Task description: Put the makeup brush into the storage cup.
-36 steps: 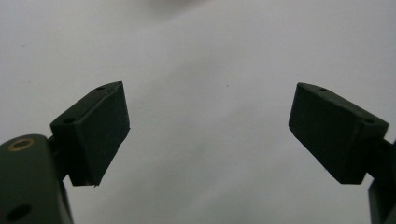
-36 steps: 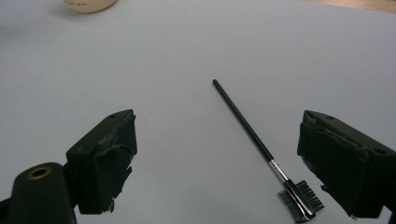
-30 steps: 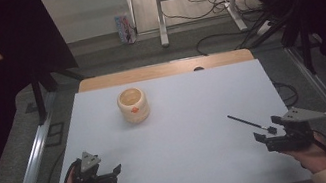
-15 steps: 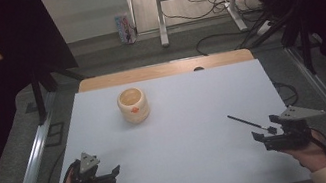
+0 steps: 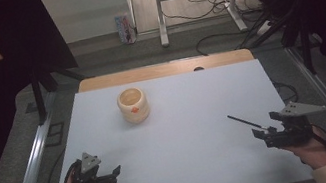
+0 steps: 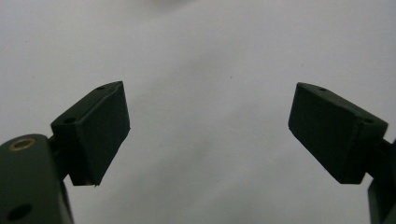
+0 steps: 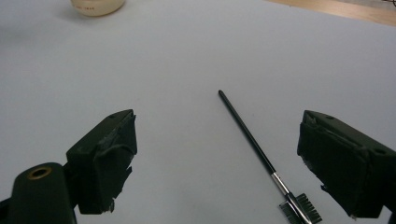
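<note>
Cup [image 5: 133, 105]: pale, round, open-topped, upright on the white table [image 5: 181, 118], in the far left part of the sheet. The high view looks into its mouth; the inside reads as bare, same pale colour as the wall. An orange mark sits on the near outer wall. In the right gripper view the cup [image 7: 97, 5] shows as a base cut off by the top edge, with small print on its wall too fine to read.

Brush [image 5: 248, 123]: thin black handle, lying flat on the table near the right edge, well apart from the cup. The right gripper view gives the detail the high view lacks: brush [image 7: 261, 156] has a metal ferrule and a short comb-and-bristle head at the near end, handle tip pointing away toward the table's middle.

Right gripper [image 5: 266, 136]: jaws spread wide, holding nothing. In its own view the right gripper [image 7: 217, 163] straddles the head end of the brush, which lies nearer the right-hand jaw; contact not seen.

Left gripper [image 5: 112, 175]: near left corner of the table, held in a hand, far from cup and brush. Its own view shows the left gripper [image 6: 210, 135] with jaws released and wide, bare white table between them.

The high view also shows a wooden strip [image 5: 167, 69] along the table's far edge.
</note>
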Demonstrator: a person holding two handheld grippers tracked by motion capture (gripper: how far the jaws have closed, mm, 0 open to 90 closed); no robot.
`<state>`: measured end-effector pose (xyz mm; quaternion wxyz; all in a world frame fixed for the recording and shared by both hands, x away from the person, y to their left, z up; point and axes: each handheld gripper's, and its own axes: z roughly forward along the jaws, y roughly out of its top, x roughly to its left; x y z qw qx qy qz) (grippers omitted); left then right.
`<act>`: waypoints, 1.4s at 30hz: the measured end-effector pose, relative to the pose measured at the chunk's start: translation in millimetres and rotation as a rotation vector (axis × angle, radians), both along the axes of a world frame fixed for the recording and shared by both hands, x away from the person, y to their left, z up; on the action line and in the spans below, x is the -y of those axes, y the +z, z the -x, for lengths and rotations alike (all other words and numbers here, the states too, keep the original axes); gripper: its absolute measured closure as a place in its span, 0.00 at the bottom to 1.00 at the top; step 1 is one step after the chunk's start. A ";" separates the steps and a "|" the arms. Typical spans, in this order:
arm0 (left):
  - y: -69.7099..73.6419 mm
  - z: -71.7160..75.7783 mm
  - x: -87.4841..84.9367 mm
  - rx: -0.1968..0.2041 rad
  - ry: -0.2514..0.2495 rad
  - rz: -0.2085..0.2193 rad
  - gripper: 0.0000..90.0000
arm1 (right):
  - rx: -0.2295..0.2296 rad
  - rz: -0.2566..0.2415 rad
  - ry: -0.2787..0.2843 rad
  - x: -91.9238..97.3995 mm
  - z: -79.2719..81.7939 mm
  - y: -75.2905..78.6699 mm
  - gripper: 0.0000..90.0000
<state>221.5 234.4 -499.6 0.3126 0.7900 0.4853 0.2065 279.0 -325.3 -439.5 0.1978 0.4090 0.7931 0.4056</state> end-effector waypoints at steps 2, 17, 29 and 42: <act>-0.1 0.4 0.1 -0.001 -0.003 -0.003 0.15 | -0.001 0.009 0.008 -1.9 -3.7 5.9 0.13; -0.2 1.6 -0.2 -0.005 -0.006 -0.006 0.15 | -0.077 0.135 0.063 -12.7 -30.4 21.9 0.13; -0.6 1.6 -0.7 -0.006 -0.008 -0.008 0.15 | -0.145 0.226 0.091 -21.6 -51.2 24.1 0.15; -0.1 1.6 -0.9 -0.007 -0.008 -0.005 0.15 | -0.257 0.302 0.113 -23.3 -81.0 23.7 0.21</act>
